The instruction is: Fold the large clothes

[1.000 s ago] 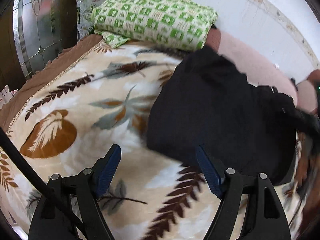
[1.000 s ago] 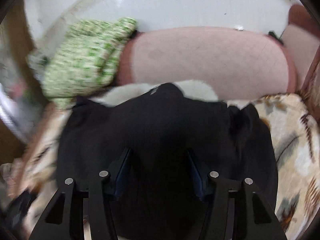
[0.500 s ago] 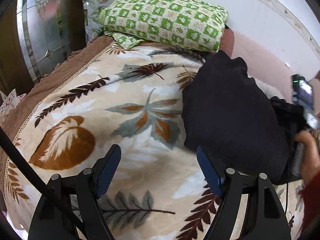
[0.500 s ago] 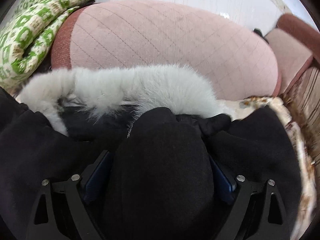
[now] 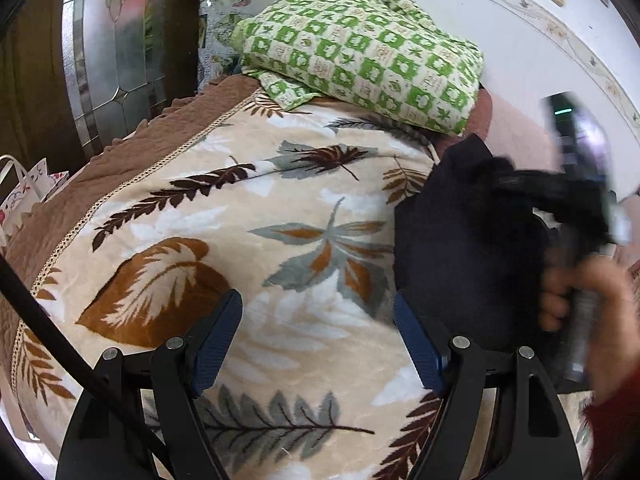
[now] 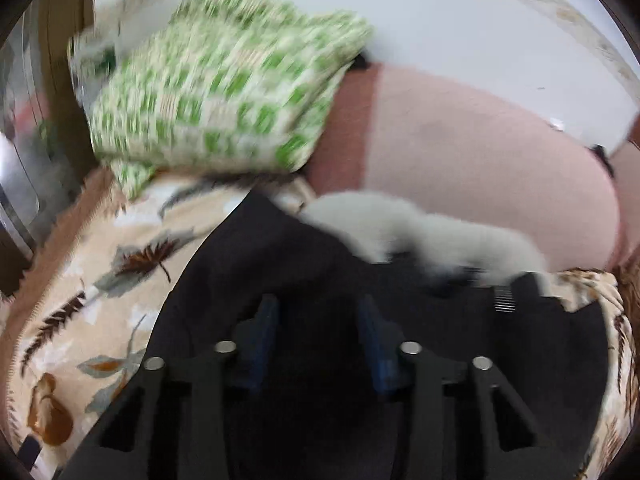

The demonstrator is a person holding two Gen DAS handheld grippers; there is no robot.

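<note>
Your left gripper hangs with its jaws spread wide and nothing between them, over the leaf-print blanket on the bed. Only this view shows your right hand, blurred, clutching the other tool's handle at the blanket's right edge. The right wrist view shows your right gripper with jaws parted over the black coat, pinching no fabric, and the coat's pale fur trim toward the far edge. Beyond lie the green checked pillow and pink cushion. No writing is legible.
</note>
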